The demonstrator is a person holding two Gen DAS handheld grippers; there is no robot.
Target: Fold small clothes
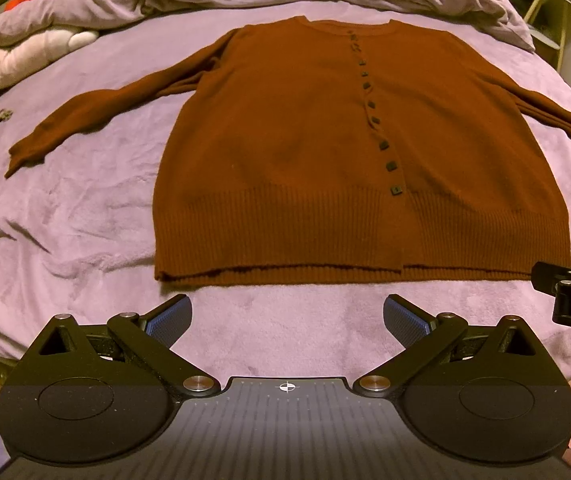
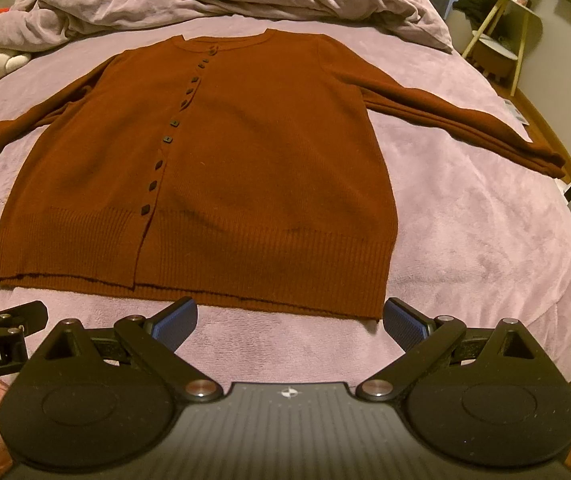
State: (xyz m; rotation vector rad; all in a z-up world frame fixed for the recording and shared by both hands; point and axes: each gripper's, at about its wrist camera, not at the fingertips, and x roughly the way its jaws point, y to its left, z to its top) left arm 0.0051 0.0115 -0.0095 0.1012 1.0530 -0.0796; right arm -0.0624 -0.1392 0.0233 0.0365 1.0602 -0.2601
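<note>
A rust-brown knitted cardigan (image 1: 293, 152) lies flat, front up, on a lilac plush bed cover (image 1: 85, 220), sleeves spread to either side. Small dark square buttons (image 1: 390, 166) run down its closed front, and the hem is ribbed. The left gripper (image 1: 287, 316) and right gripper (image 2: 290, 320) hover just short of the hem, jaws wide apart, holding nothing.

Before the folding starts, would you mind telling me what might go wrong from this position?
1. The rust-brown knitted cardigan has a double-layered hem, so the open left tool or open right tool might pinch only the top layer.
2. Its long right sleeve reaches towards the bed's edge and could slip off.
3. The soft lilac fleece blanket underneath might get caught in a grasp.
</note>
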